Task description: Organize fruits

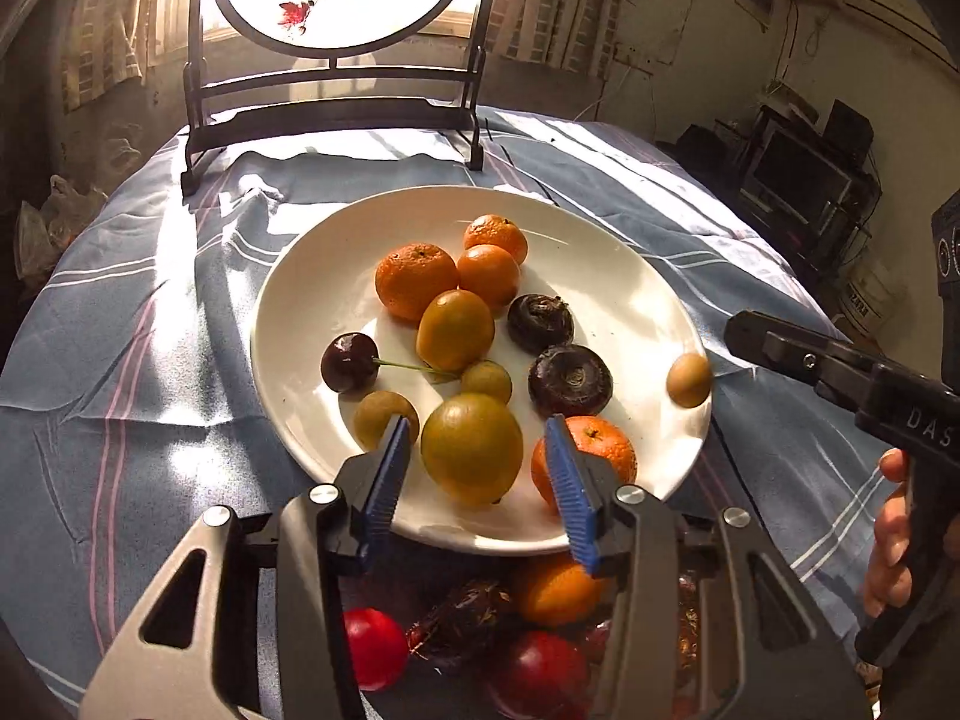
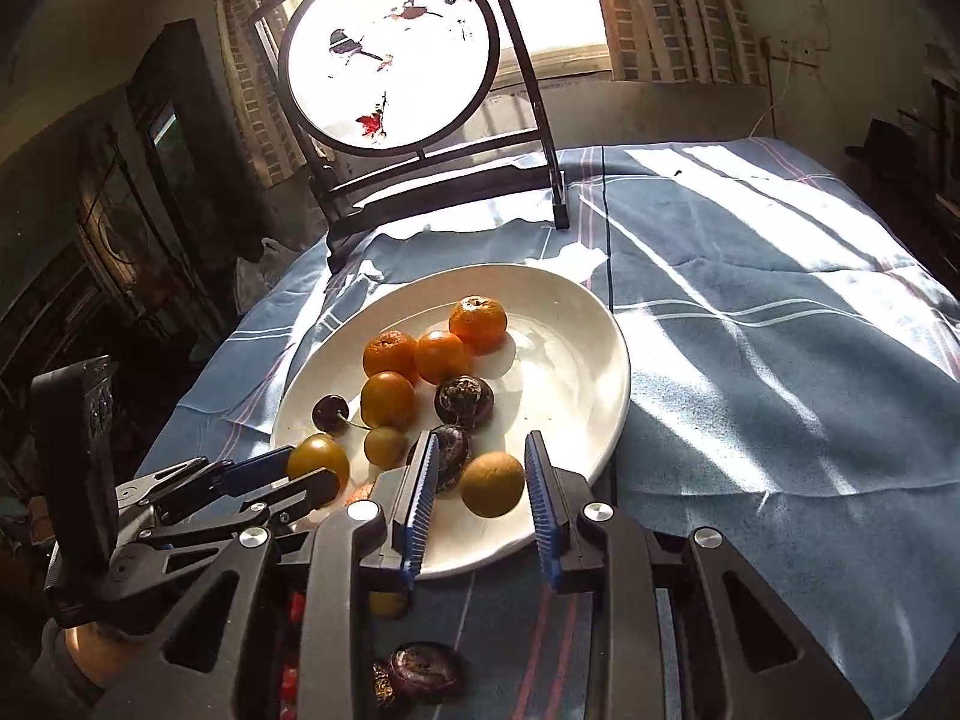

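Note:
A white plate [image 1: 630, 276] on the blue cloth holds several oranges [image 1: 415, 281], yellow-green fruits, two dark water chestnuts [image 1: 569, 379] and a cherry [image 1: 349, 362]. My left gripper [image 1: 477, 450] is open, its blue pads on either side of a yellow-green fruit [image 1: 471, 447] at the plate's near edge. In the right wrist view the left gripper [image 2: 300, 471] reaches in from the left around that fruit [image 2: 318, 459]. My right gripper [image 2: 478, 471] is open, with a small brown fruit [image 2: 492, 483] between its pads. That brown fruit [image 1: 689, 380] sits at the plate's right rim.
A round painted screen on a dark stand [image 1: 336, 96] stands behind the plate. Loose fruits lie on the cloth below the grippers: red ones [image 1: 375, 648], an orange [image 1: 555, 591] and a dark water chestnut [image 2: 420, 675]. Sunlit striped cloth [image 2: 780, 360] stretches to the right.

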Tool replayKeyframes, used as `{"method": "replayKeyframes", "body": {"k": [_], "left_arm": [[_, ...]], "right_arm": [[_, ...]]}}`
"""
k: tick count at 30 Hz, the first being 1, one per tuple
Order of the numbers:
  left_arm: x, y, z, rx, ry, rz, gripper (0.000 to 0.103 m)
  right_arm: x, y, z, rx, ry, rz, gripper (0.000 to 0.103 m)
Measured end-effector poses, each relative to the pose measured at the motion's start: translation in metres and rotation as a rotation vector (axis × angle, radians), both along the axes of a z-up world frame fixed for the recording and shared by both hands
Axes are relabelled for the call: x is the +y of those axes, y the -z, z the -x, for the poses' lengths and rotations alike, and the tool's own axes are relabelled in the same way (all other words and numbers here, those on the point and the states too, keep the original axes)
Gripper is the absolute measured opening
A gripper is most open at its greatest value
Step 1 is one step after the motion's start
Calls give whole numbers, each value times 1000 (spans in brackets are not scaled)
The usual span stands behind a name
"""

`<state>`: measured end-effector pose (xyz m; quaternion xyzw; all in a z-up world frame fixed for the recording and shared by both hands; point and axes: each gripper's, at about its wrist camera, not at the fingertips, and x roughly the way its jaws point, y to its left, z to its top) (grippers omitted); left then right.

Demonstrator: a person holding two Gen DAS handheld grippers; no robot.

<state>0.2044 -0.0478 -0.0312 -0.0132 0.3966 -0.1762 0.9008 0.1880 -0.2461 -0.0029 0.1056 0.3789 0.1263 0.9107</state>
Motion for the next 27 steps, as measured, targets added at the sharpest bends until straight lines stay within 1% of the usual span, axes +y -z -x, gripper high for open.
{"method": "replayKeyframes", "body": {"k": [1,3,5,7,8,10,13,15,16,17,19,22,23,25,27], "left_arm": [[2,-3,5,-13,0,9,53],[8,-12,20,-51,1,11,60],[13,-19,41,-88,14,10,63],[19,-22,63,-109,35,10,65],[23,-22,75,-114,45,10,65],[30,-20,97,-114,55,15,66],[38,-8,122,-91,59,9,67],[38,2,135,-78,59,-27,67],[37,7,139,-75,61,-43,67],[38,11,143,-71,60,-53,67],[38,18,146,-50,54,-54,67],[39,27,147,-22,44,-58,67],[37,29,146,-16,42,-70,67],[33,32,145,-10,48,-84,67],[26,31,142,-7,62,-82,67]], "right_arm": [[1,0,3,-5,2,-3,35],[3,0,14,-15,-15,4,36],[5,0,31,-27,-27,32,36],[5,3,53,-27,-46,38,38],[5,6,66,-22,-62,32,41],[11,15,92,-1,-121,20,42],[29,32,128,37,-227,14,42],[43,41,143,46,-266,30,45],[49,43,146,42,-278,34,49],[54,46,147,39,-279,39,51],[61,50,143,46,-269,36,51],[66,58,132,80,-259,5,51],[65,61,129,85,-248,-6,51],[60,60,130,79,-245,-58,40],[56,54,140,37,-213,-19,40]]}}
